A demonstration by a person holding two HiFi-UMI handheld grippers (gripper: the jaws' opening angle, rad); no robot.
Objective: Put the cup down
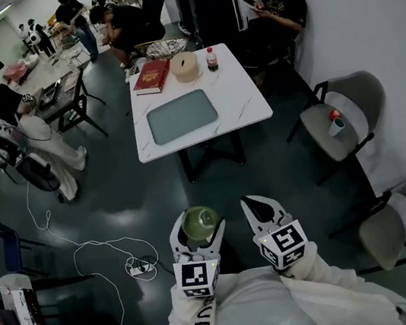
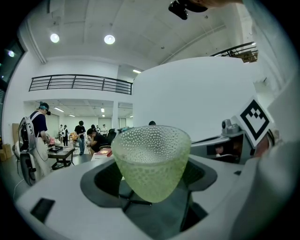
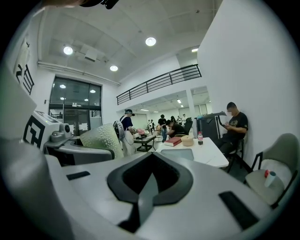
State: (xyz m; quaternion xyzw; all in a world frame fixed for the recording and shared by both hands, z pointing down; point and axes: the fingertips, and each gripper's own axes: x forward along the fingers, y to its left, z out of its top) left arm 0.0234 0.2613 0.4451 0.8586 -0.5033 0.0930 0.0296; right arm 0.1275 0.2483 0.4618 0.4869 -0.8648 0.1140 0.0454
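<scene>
A pale green dimpled glass cup (image 1: pixel 200 222) is held upright in my left gripper (image 1: pixel 199 232), which is shut on its lower part, close in front of my body and above the dark floor. In the left gripper view the cup (image 2: pixel 151 159) fills the middle, pinched between the jaws of the left gripper (image 2: pixel 150 190). My right gripper (image 1: pixel 258 204) hovers just right of it, shut and empty. In the right gripper view the right gripper (image 3: pixel 149 180) has its jaws pressed together, and the cup (image 3: pixel 102 138) shows at left.
A white table (image 1: pixel 247 104) stands ahead, carrying a grey mat (image 1: pixel 182 116), a red book (image 1: pixel 151 75), a round tan container (image 1: pixel 185 66) and a small bottle (image 1: pixel 210 58). Two grey chairs (image 1: pixel 342 119) stand at right. A power strip and cable (image 1: pixel 137 267) lie on the floor at left. People sit beyond the table.
</scene>
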